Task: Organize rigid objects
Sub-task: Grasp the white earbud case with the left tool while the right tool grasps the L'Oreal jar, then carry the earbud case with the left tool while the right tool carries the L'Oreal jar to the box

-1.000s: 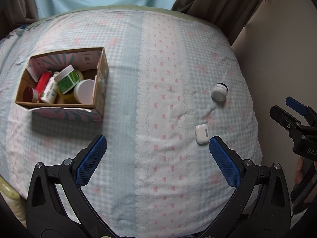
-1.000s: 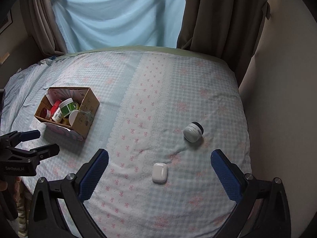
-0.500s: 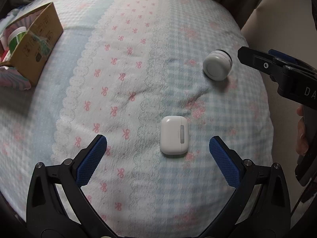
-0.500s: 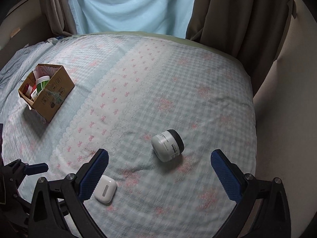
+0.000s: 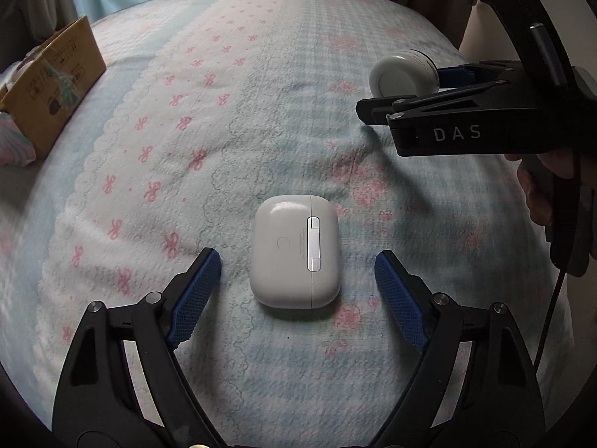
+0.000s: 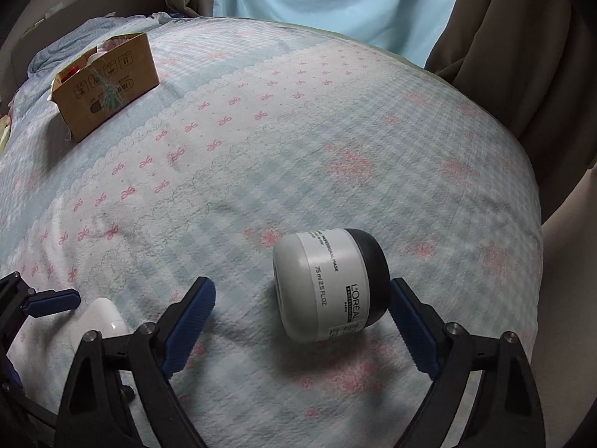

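A white earbud case (image 5: 295, 251) lies flat on the quilt between the open fingers of my left gripper (image 5: 296, 267), untouched. It also shows in the right wrist view (image 6: 100, 317). A white L'Oreal jar with a black lid (image 6: 330, 283) lies on its side between the open fingers of my right gripper (image 6: 300, 295); the right fingertip (image 6: 401, 293) is close to the lid. The jar (image 5: 401, 74) and the right gripper (image 5: 440, 91) also show in the left wrist view, at the far right.
A cardboard box (image 6: 106, 84) holding several containers stands at the far left of the quilted bed (image 6: 298, 149); its corner shows in the left wrist view (image 5: 48, 86). Curtains (image 6: 515, 37) hang behind the bed. A wall borders the right edge.
Both grippers have moved forward and down. The earbud case now lies between the left fingers and the jar between the right fingers. Both jaws have narrowed somewhat.
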`<state>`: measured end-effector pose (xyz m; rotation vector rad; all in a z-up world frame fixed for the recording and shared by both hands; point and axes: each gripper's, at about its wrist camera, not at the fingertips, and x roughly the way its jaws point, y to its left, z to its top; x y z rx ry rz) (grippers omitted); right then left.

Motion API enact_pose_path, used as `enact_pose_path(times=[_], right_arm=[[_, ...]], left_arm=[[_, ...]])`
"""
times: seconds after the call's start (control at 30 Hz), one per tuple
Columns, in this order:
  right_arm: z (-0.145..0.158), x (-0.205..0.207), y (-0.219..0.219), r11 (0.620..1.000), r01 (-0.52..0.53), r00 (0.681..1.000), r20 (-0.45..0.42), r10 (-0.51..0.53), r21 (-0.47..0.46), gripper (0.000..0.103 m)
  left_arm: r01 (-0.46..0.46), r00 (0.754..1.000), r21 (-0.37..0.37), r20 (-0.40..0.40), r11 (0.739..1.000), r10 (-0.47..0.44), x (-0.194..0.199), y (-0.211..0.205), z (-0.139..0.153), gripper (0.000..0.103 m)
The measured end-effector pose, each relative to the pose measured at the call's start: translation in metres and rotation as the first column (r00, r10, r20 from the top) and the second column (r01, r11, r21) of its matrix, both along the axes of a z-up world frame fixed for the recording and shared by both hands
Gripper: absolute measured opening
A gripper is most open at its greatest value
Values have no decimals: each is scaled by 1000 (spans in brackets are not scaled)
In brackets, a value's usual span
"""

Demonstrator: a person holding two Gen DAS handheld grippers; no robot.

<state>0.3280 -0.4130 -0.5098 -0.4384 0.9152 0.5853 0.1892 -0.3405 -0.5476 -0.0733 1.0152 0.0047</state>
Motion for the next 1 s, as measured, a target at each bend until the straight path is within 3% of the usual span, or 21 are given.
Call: enact_pose_path(times=[0.13,0.3,0.43,0.53,1.0], right_arm=[[-5,3,1,1000,-24,1000,17,24,8,80],[-7,10,-2,999,7,999,35,-9,34,67],[-6,15,-4,998,52,997,53,-54,33,54],[-6,15,-3,996,81,995,52,-83,46,53],[13,1,1,988,152,986,69,-154,38,51]], left_arm=[[0,1000,-2,27,1000,0,1,0,0,83],[39,998,-6,58,999,-39,2,-2,1,63],[42,998,-66,39,997,-39,7,12,3,41],[65,998,-126,30,990,-62,8,23,4,41],[101,994,-146,63,984,-92,8,41,27,41]])
